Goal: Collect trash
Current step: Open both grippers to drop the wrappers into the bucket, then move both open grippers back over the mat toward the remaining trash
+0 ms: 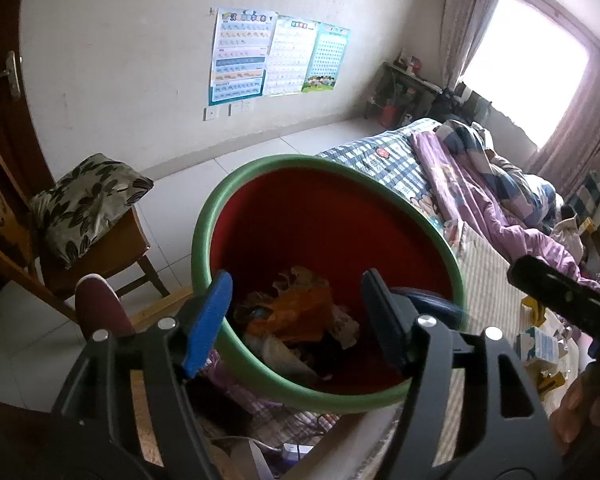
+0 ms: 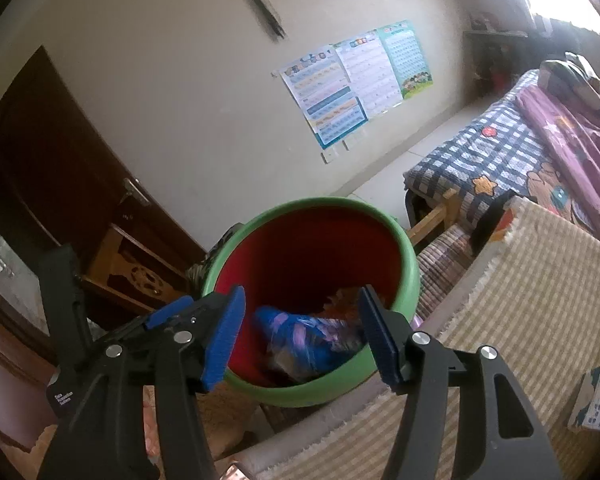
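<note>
A bin with a green rim (image 1: 204,220) and a red inside stands beside the bed; its rim (image 2: 408,256) also shows in the right wrist view. Crumpled trash lies in it, among it an orange wrapper (image 1: 300,312). My left gripper (image 1: 296,280) hangs over the bin's near side, open, with nothing between its pads. My right gripper (image 2: 302,294) is open above the bin too. A blurred blue and purple wrapper (image 2: 300,336) lies loose inside the bin below its fingers, apart from both pads. The same blue blur (image 1: 432,300) shows beside my left gripper's right finger.
A striped mat (image 2: 540,280) covers the near end of the bed, with a tissue box (image 2: 596,400) on it. A checked blanket (image 2: 480,160) and purple quilt lie further back. A wooden chair with a leaf-print cushion (image 1: 84,204) stands left of the bin, by a dark door (image 2: 40,160).
</note>
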`<state>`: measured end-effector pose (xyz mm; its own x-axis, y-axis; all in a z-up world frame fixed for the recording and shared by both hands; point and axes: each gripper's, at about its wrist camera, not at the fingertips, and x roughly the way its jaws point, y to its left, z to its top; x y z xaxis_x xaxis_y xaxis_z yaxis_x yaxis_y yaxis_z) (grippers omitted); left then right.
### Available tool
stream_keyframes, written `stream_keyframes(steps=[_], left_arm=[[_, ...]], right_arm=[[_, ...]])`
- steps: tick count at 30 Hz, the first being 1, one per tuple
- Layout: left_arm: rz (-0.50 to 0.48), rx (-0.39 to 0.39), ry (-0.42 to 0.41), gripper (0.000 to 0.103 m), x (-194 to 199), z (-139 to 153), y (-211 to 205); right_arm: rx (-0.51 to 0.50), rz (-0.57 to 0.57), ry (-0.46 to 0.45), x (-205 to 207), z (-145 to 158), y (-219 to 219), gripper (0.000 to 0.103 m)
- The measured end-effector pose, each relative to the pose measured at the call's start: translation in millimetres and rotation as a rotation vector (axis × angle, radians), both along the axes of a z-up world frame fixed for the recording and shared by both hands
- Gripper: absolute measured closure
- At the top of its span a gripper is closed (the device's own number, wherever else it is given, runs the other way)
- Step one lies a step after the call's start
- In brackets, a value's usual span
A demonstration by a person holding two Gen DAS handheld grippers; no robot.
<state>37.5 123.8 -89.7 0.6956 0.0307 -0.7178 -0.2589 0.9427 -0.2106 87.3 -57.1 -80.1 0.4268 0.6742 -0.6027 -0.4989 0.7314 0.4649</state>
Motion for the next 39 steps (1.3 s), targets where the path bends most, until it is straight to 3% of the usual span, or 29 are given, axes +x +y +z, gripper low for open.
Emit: stream_keyframes(steps=[8,17,23,31,34,39], left_arm=[[-0.045,0.013,-0.014,0.038,1.7,8.1,-18.7],[-0.242,0.016,-0.025,0.026,7.3,10.3,-80.3],[-0.556,0.045,-0.031,0.010,25.4,9.3,-169.7],[-1.098,0.238,-0.006,0.009,45.2,-19.2,-311.0],[-1.219,0.349,0.032,0.009,52.1,-40.8,-342.7],[-1.290,0.380,0.093,0.009,60.7,-61.6,-366.2]], right_arm=[[-0.005,-0.101,-0.009,-18.8,3.8,-53.2,0.043],[-0.138,-0.430,-0.031,-40.2,-0.6,-202.0,0.042],[-0.100,-0.707,0.042,-48.3,-14.4,-307.1,0.041],[-0.026,-0.773,0.113,-55.7,-36.2,-350.8,0.041],[-0.005,-0.763,0.144,-55.1,-44.2,-355.4,0.041],[0.036,-0.741,0.173,-55.7,-52.6,-354.8,0.039]])
